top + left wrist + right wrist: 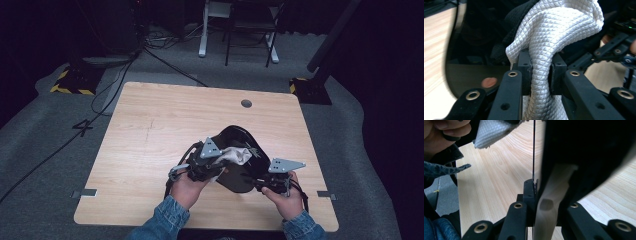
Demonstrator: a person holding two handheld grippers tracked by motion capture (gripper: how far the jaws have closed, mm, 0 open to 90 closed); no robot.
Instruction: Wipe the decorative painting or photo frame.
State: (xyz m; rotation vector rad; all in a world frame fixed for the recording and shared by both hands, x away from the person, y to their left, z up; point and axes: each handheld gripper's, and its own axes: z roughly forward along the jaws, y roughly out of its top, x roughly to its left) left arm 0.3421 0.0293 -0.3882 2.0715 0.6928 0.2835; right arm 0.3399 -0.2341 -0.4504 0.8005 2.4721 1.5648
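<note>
Left gripper (540, 72) is clamped on a bunched white quilted cloth (554, 32), soft and floppy. Right gripper (536, 192) pinches the thin edge of a glossy black visor (240, 150) held over the table (150, 125); probably light, slick, scratch-prone, so gripping the rim makes sense.

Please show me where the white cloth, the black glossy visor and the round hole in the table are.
white cloth (554, 32), left gripper view, on its bunched upper fold.
black glossy visor (239, 137), high view, on its far curved part.
round hole (246, 103), high view, on its centre near the table's far edge.
</note>
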